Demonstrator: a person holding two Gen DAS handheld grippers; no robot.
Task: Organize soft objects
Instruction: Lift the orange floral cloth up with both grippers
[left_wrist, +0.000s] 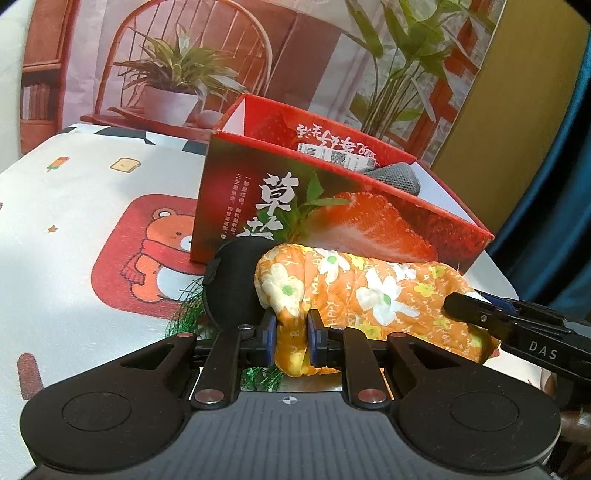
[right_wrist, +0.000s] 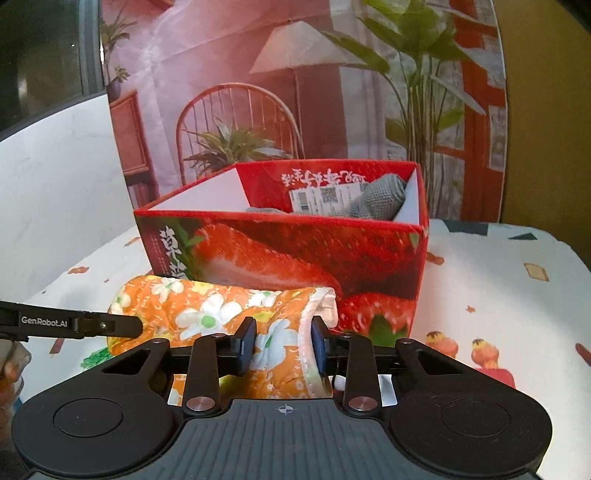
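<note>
The strawberry box (right_wrist: 288, 258) stands open on the worktop (left_wrist: 74, 221), ready to take soft things; a grey cloth (right_wrist: 380, 199) already lies inside. Just before the box, the orange floral bundle (left_wrist: 369, 295) is clamped at both ends, left tongs (left_wrist: 291, 332) and right tongs (right_wrist: 282, 343), probably to lift it level.

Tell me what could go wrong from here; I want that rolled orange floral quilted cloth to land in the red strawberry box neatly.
1. The left gripper pinches only a small fold of the rolled orange floral quilted cloth, so it may slip or unroll.
2. The right gripper straddles the cloth's open white-edged end, which could splay.
3. The red strawberry cardboard box stands close behind, holding a grey mesh fabric item; the roll could snag its front wall.
</note>
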